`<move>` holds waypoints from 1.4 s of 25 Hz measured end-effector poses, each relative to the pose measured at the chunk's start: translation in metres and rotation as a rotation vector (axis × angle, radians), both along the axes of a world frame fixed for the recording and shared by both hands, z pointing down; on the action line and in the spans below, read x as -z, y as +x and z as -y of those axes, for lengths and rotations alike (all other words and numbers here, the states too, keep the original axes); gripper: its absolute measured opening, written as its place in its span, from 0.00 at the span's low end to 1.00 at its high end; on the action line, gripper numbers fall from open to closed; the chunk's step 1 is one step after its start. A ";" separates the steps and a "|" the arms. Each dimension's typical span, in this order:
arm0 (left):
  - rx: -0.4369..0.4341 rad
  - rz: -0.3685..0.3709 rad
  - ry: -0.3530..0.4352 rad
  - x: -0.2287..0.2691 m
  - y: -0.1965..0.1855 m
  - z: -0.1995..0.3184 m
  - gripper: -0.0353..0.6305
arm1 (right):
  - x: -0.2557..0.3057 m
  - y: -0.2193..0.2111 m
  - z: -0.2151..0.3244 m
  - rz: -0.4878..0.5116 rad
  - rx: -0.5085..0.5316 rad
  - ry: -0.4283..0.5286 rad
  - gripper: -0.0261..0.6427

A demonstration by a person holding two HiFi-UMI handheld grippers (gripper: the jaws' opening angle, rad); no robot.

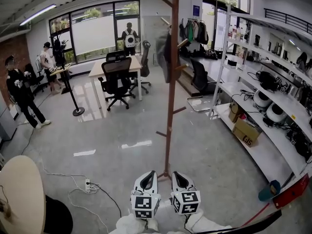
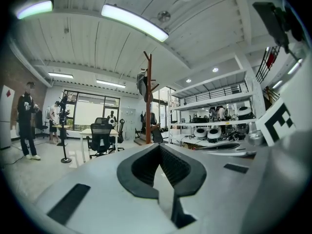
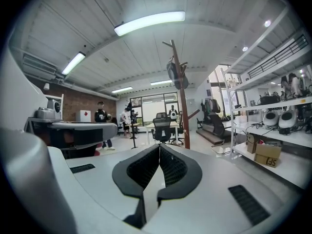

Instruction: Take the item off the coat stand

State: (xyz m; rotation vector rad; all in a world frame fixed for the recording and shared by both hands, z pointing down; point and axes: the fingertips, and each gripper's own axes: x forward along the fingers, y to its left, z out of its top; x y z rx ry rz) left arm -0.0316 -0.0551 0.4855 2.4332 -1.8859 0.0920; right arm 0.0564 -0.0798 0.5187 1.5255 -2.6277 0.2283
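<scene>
At the lower centre of the head view, the left gripper (image 1: 149, 175) and the right gripper (image 1: 176, 175) sat side by side, both pointed toward the base of the wooden coat stand (image 1: 171, 96), which rose through the middle of the frame. Each gripper view showed its own jaws fully closed, ribbed pads meeting at the tips, with nothing between them. The dark grey item (image 1: 163, 56) hung from an upper peg on the left side of the pole, near the top of the frame and well apart from both grippers; whether it was a garment or a bag could not be told. Left of the stand, in the upper left quarter, a black office chair (image 1: 117, 79) stood against a white desk (image 1: 100, 68). White shelving (image 1: 265, 152) ran down the right edge, with a cardboard box (image 1: 246, 130) on a low shelf. A white power strip (image 1: 88, 185) lay on the floor at lower left.
</scene>
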 end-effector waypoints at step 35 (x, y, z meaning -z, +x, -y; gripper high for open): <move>-0.141 -0.061 -0.008 -0.005 -0.033 0.132 0.05 | 0.009 -0.036 0.117 -0.011 -0.158 0.046 0.05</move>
